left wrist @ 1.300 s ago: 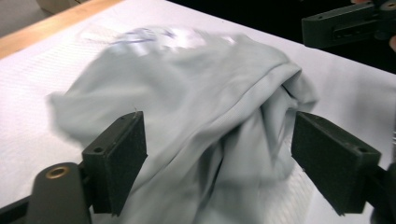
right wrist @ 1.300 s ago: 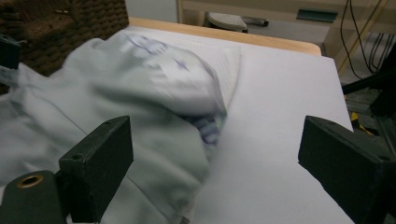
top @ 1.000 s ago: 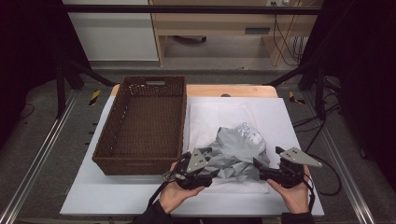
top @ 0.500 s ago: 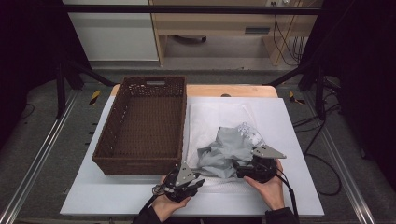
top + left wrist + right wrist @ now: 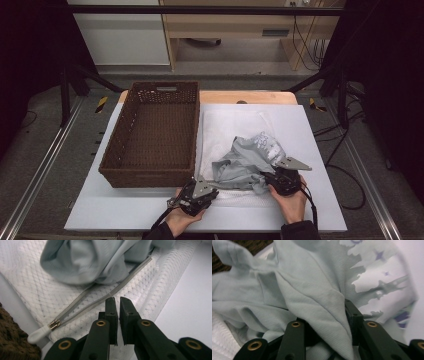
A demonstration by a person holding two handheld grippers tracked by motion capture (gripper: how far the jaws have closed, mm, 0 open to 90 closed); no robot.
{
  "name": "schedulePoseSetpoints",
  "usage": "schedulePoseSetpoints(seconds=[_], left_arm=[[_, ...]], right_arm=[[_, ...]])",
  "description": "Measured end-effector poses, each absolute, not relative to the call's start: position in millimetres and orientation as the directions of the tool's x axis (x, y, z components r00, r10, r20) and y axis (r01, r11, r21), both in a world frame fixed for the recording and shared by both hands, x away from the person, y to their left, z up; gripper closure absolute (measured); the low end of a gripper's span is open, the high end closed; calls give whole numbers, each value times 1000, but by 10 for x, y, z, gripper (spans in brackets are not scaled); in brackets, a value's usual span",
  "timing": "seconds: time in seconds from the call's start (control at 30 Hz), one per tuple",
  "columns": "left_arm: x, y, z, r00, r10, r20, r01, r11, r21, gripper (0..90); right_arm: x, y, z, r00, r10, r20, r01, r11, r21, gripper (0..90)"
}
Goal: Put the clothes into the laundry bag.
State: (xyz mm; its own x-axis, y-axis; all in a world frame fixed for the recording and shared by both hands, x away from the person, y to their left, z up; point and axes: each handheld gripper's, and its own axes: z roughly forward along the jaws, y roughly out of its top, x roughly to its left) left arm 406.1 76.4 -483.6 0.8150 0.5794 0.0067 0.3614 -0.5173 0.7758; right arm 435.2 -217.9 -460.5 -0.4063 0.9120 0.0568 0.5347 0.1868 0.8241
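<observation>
White bench (image 5: 320, 150) under it all, wooden edge showing at the far side. Behind it, a pale wooden shelf unit (image 5: 235, 35), with cables (image 5: 300, 35) hanging down at its right. Grey floor (image 5: 45, 145), metal rail (image 5: 40, 175) running along the left.

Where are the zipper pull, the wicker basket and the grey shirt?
zipper pull (image 5: 54, 324): left gripper view, metal slider.
wicker basket (image 5: 145, 178): high view, front wall.
grey shirt (image 5: 312, 297): right gripper view, middle fold.
</observation>
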Motion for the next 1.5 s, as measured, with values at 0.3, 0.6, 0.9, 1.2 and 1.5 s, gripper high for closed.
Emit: schedulePoseSetpoints(seconds=[0.3, 0.6, 0.9, 1.2, 1.5], left_arm=[[4060, 740, -4858, 819, 574, 8, 362, -527, 769, 849], [4056, 734, -4863, 816, 577, 12, 362, -529, 767, 874], [4060, 721, -4853, 816, 578, 18, 367, -541, 757, 876], [4053, 692, -4837, 817, 575, 42, 359, -565, 743, 875], [4053, 691, -4836, 817, 575, 42, 360, -565, 742, 873]], right_arm=[[4228, -2633, -4365, -284, 959, 20, 499, 129, 857, 688], [4351, -2703, -4672, -267, 963, -22, 575, 178, 798, 484], [4109, -2551, -4198, -312, 950, 15, 439, 130, 889, 267], [4349, -1768, -4442, -467, 882, 63, 501, 206, 841, 160], [4461, -1718, -4802, -390, 920, -40, 565, 274, 779, 590]])
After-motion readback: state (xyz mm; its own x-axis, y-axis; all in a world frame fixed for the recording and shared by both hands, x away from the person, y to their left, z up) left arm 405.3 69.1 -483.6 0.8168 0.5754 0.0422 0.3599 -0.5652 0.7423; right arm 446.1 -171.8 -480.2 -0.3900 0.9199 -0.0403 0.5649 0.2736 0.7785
